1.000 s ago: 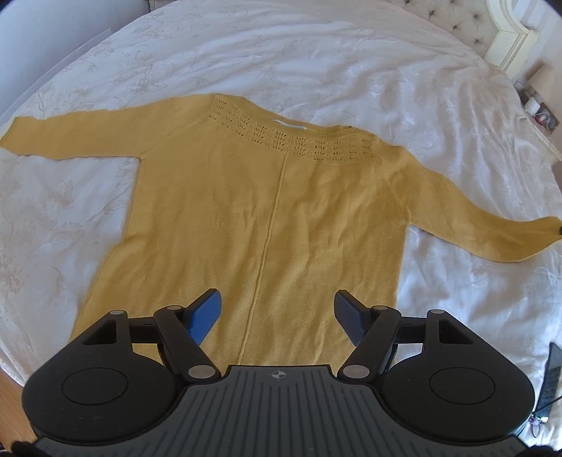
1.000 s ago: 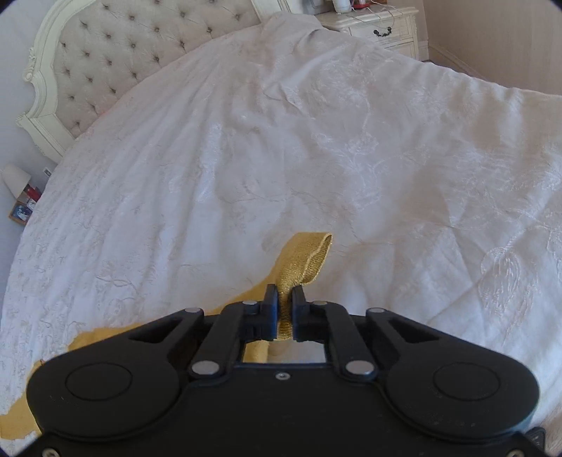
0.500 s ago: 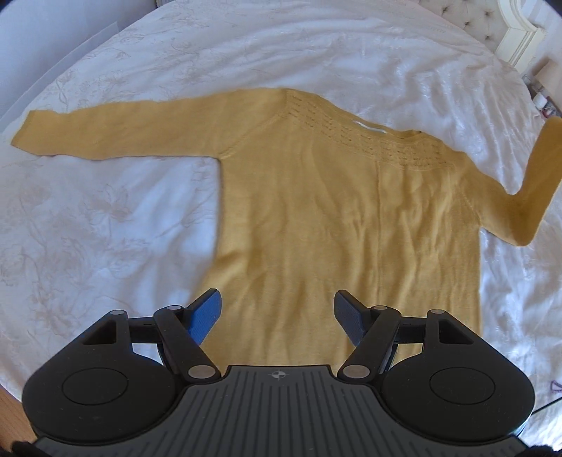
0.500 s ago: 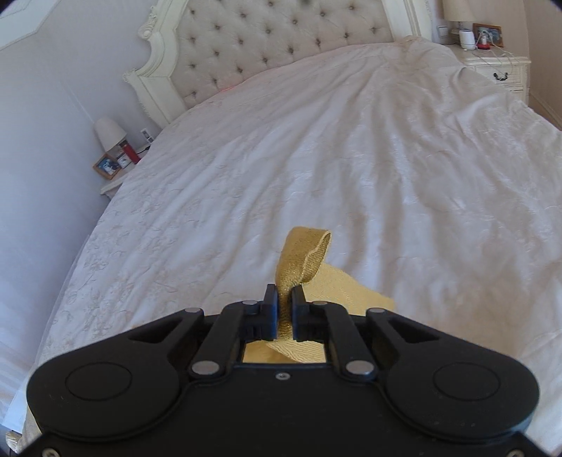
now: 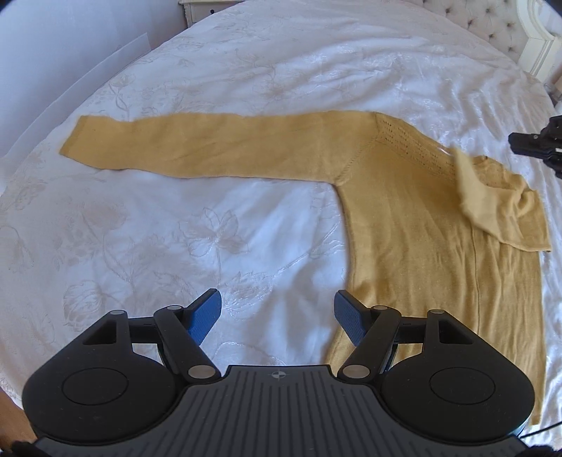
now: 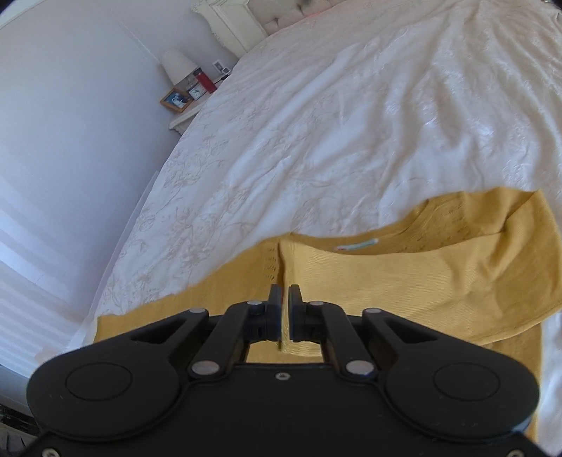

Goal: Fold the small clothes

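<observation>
No writing can be read anywhere; the small white neck label inside the mustard-yellow knitted sweater is too blurred to make out.

The sweater lies flat on the bed cover. In the left wrist view 1 sleeve stretches out to the left, while the other sleeve is folded across the chest, its cuff between the right gripper fingers. The left gripper hangs over bare cover, left of the hem. A nightstand stands beside the bed, before the headboard.
</observation>
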Tool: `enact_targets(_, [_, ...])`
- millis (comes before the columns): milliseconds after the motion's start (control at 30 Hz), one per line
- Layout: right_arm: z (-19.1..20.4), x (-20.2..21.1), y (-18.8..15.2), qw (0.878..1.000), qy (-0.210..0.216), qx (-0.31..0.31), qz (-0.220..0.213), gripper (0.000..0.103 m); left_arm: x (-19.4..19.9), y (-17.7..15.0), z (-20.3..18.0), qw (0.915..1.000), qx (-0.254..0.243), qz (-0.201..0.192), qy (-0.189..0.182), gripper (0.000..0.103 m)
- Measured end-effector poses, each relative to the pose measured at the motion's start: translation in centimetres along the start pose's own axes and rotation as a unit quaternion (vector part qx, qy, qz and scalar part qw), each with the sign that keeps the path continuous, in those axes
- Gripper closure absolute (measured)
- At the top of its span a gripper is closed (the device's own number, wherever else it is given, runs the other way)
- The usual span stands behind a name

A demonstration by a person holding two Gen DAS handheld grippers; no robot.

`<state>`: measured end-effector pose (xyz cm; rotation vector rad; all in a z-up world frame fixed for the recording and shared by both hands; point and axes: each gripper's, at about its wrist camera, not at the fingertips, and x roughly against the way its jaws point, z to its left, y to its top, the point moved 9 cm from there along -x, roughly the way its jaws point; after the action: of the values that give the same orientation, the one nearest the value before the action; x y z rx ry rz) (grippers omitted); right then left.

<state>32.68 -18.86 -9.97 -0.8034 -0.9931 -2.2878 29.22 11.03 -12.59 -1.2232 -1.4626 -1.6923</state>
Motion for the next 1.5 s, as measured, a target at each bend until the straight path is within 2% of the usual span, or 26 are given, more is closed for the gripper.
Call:
enact_targets(100, [1.8,-1.9,-2.0,0.999,-0.005,0.027,0.017,0.093,-0.2,0.6,0.3,0.9999,0.007,-0.011,-0.010,0.033])
enact_targets(167, [2.3,-2.6,-3.3,0.999,-0.007,0.032,0.024,0.090,-0.5,1.1,0.0,0.9994,0.010,-0.021,-0.026,0.033])
enact_targets(200, [2.4,-2.8,-3.8,0.999,-0.011,0.035,0.026,0.085,-0.6,1.4,-0.3,0.9991,0.011,-0.024,-0.033,0.033])
enact_targets(300, [2.0,-2.9,-5.4,0.997,-0.041,0.060,0.033,0.083,-1.2,2.2,-1.6,0.9977,0.007,-0.033,-0.058,0.033])
enact_targets(333, [1.5,-2.9,-6.0,0.995,-0.058,0.070,0.038,0.079,-1.4,2.5,-2.3,0.9969,0.002,-0.036,-0.070,0.033])
enact_targets(367, [0.7,-2.7,-6.6,0.994,-0.072,0.075,0.043,0.073,-1.7,2.7,-3.1,0.9956,-0.005,-0.039,-0.085,0.033])
enact_targets(400, [0.0,-2.5,-7.1,0.993,-0.083,0.077,0.045,0.057,-2.0,2.9,-4.0,0.9946,-0.012,-0.039,-0.095,0.033])
enact_targets(433, [-0.8,-2.2,-7.5,0.992,-0.088,0.078,0.047,0.047,-2.3,3.1,-4.8,0.9940,-0.019,-0.040,-0.100,0.033])
enact_targets(567, [-4.0,-0.6,-9.0,0.988,-0.123,0.084,0.050,0.039,-3.7,3.9,-7.9,0.9928,-0.034,-0.041,-0.107,0.032])
enact_targets(633, [-5.6,0.3,-9.4,0.988,-0.128,0.079,0.044,0.022,-4.5,4.2,-9.6,0.9914,-0.040,-0.038,-0.119,0.027])
enact_targets(700, [-6.9,1.0,-9.6,0.988,-0.128,0.074,0.039,0.014,-5.3,4.4,-11.2,0.9902,-0.047,-0.040,-0.125,0.023])
enact_targets(800, [-8.8,1.5,-10.0,0.988,-0.133,0.070,0.035,0.001,-6.6,4.7,-13.3,0.9892,-0.057,-0.043,-0.128,0.023])
enact_targets(1133, [-13.7,1.1,-12.6,0.986,-0.141,0.058,0.062,0.001,-11.7,6.6,-17.9,0.9872,-0.072,-0.048,-0.134,0.023])
enact_targets(1333, [-14.5,0.2,-13.7,0.986,-0.136,0.059,0.080,0.001,-15.1,7.2,-19.2,0.9863,-0.075,-0.022,-0.145,0.023])
enact_targets(1500, [-14.4,-0.2,-13.9,0.986,-0.128,0.070,0.087,0.001,-16.8,7.2,-19.4,0.9830,-0.060,-0.003,-0.173,0.024])
